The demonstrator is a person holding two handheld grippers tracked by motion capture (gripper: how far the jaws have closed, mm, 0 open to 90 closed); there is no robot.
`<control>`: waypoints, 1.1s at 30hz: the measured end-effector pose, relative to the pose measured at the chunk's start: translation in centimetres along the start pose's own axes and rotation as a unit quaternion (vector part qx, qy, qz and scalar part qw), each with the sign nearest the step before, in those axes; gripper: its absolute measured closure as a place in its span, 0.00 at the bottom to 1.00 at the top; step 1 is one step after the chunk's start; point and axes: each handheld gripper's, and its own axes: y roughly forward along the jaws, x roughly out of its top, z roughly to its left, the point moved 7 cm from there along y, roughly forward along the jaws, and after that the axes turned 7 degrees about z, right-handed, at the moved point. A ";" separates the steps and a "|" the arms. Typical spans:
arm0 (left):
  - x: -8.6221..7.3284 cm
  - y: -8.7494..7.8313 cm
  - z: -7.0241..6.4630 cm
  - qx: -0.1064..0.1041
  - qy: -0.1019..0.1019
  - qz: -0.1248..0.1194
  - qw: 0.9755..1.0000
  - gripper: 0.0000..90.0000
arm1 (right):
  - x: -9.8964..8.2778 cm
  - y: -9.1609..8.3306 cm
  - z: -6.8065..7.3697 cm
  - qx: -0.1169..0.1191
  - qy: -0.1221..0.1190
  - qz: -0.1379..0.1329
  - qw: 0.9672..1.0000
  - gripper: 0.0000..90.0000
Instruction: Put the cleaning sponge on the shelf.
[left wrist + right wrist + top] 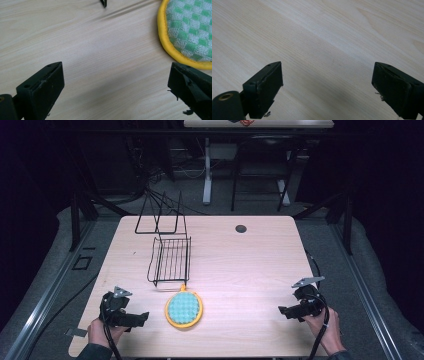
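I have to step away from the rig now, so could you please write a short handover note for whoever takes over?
Left gripper: open, nothing between the jaws, low over the table beside the pot holder.
Right gripper: open and empty, near the table's right edge.
Round yellow-rimmed pot holder: flat on the table near the front, just in front of the black wire rack.
Done: nothing handled yet, as far as the scene shows.
Left: probably pick up the pot holder with the left gripper, which is nearest.
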 end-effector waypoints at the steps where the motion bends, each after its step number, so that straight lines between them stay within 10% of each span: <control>1: 0.0 0.0 0.0 0.000 0.000 0.000 1.000 0.01 | 0.0 0.0 0.0 0.000 0.000 0.000 1.000 0.10; 33: 3.8 2.1 -6.3 -0.080 0.045 -0.003 0.996 0.17 | 0.3 0.0 0.3 0.004 -0.002 -0.002 1.000 0.12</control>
